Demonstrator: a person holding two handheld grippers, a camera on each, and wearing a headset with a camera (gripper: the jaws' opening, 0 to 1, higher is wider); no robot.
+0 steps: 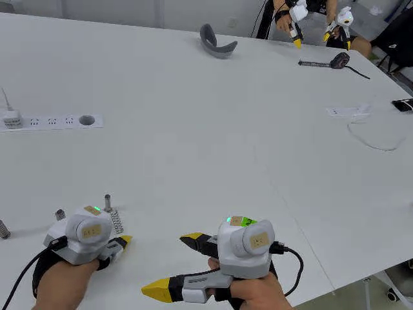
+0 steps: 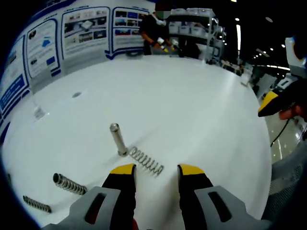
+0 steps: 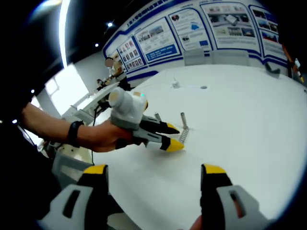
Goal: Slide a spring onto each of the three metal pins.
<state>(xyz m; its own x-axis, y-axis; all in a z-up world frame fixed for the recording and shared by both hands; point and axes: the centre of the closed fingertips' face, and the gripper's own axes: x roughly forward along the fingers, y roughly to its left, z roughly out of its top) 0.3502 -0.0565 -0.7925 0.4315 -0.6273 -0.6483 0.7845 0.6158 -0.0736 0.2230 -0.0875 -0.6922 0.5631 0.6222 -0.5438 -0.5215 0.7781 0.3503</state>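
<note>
The left tool (image 2: pixel 157 168) is hovering low over the white worktop (image 2: pixel 192 105), its jaws standing apart and holding nothing. A spring (image 2: pixel 146 162) is lying flat just ahead of the jaw tips, one end just beside the foot of an upright pin (image 2: pixel 116 139) (bare, with nothing slid on it). A second spring (image 2: pixel 69 183) and a third spring (image 2: pixel 36 203) are lying further toward that view's left. The right tool (image 1: pixel 173 265) is hanging near the worktop edge, jaws spread wide and empty.
</note>
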